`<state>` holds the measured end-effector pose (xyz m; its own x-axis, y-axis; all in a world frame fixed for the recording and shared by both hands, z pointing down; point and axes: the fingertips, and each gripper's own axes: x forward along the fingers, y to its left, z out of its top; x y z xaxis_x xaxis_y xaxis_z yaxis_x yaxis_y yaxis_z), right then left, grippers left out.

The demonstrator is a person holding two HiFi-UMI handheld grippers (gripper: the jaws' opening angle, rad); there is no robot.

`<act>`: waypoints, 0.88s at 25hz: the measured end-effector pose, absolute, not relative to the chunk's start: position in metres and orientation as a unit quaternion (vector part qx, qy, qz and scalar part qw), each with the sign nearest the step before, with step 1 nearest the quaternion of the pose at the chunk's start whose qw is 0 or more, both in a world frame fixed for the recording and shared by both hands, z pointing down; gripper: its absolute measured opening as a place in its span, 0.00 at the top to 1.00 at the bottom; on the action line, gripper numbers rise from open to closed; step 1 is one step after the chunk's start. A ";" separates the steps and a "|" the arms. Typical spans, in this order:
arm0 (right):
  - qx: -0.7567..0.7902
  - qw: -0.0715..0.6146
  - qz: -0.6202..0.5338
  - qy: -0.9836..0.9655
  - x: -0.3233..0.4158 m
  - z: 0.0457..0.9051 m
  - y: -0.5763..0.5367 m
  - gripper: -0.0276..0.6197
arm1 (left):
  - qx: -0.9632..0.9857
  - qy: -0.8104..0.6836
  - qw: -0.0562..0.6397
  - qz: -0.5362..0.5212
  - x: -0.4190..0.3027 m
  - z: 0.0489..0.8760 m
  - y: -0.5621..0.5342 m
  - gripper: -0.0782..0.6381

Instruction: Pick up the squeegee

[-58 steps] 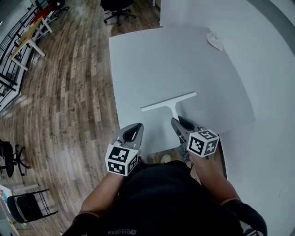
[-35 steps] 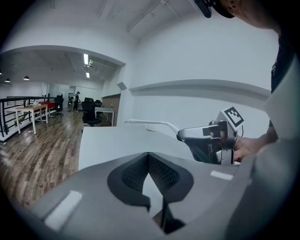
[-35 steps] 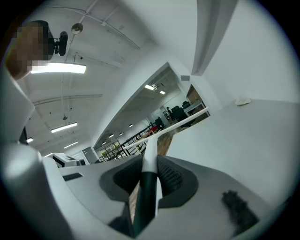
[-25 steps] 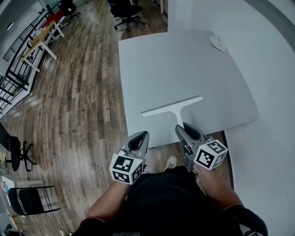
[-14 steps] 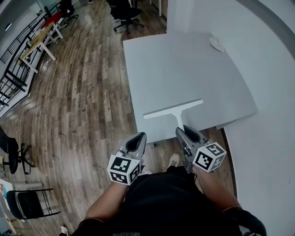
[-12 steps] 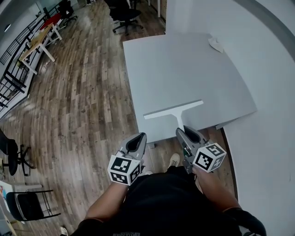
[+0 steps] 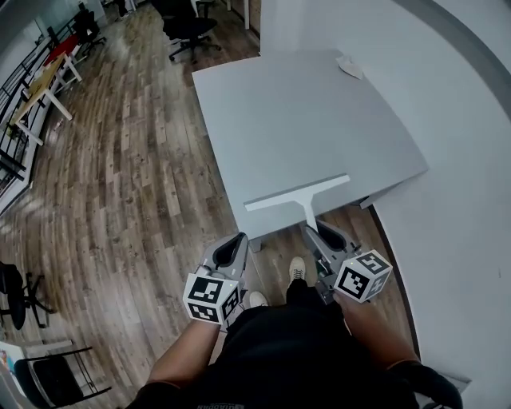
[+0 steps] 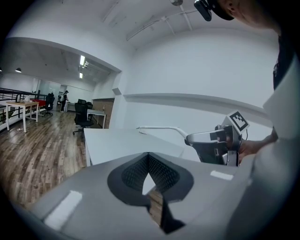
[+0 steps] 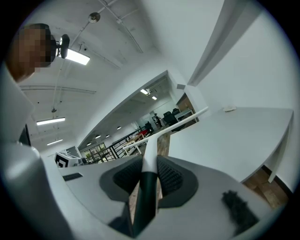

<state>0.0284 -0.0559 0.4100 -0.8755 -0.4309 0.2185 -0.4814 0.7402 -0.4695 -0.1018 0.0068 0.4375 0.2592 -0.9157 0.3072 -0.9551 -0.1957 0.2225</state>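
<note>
The squeegee is white and T-shaped, with a dark end to its handle. My right gripper is shut on that handle, and the blade hangs in the air over the near edge of the grey table. In the right gripper view the handle runs out between the pads to the blade. My left gripper hovers over the wooden floor to the left, its tips together and nothing in it. In the left gripper view the squeegee and the right gripper show to the right.
A crumpled white cloth lies at the table's far right corner. A white wall runs along the right side. Office chairs and desks stand far off on the wooden floor. The person's shoes show just below the table edge.
Both grippers have drawn back from the table, the squeegee going along in the right one. Their tips were over the table's near edge and now hang over the floor.
</note>
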 end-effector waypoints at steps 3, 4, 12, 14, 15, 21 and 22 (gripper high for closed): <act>0.251 0.056 0.264 -0.930 0.038 0.407 -0.053 0.80 | 0.773 -0.603 0.190 0.050 -0.096 0.436 0.004 0.88; 0.252 0.058 0.264 -0.929 0.040 0.407 -0.052 0.80 | 0.773 -0.603 0.191 0.049 -0.095 0.435 0.004 0.88; 0.234 0.077 0.235 -0.940 0.041 0.408 -0.054 0.80 | 0.767 -0.614 0.182 0.040 -0.090 0.432 -0.001 0.88; 0.231 0.080 0.232 -0.941 0.042 0.407 -0.052 0.80 | 0.766 -0.615 0.183 0.035 -0.087 0.430 0.001 0.88; 0.231 0.080 0.232 -0.941 0.045 0.406 -0.053 0.80 | 0.766 -0.616 0.182 0.032 -0.083 0.428 0.001 0.88; 0.214 0.077 0.238 -0.944 0.070 0.407 -0.063 0.80 | 0.765 -0.619 0.172 0.041 -0.050 0.420 -0.005 0.88; 0.211 0.075 0.239 -0.945 0.075 0.406 -0.065 0.80 | 0.763 -0.620 0.174 0.043 -0.045 0.420 -0.006 0.88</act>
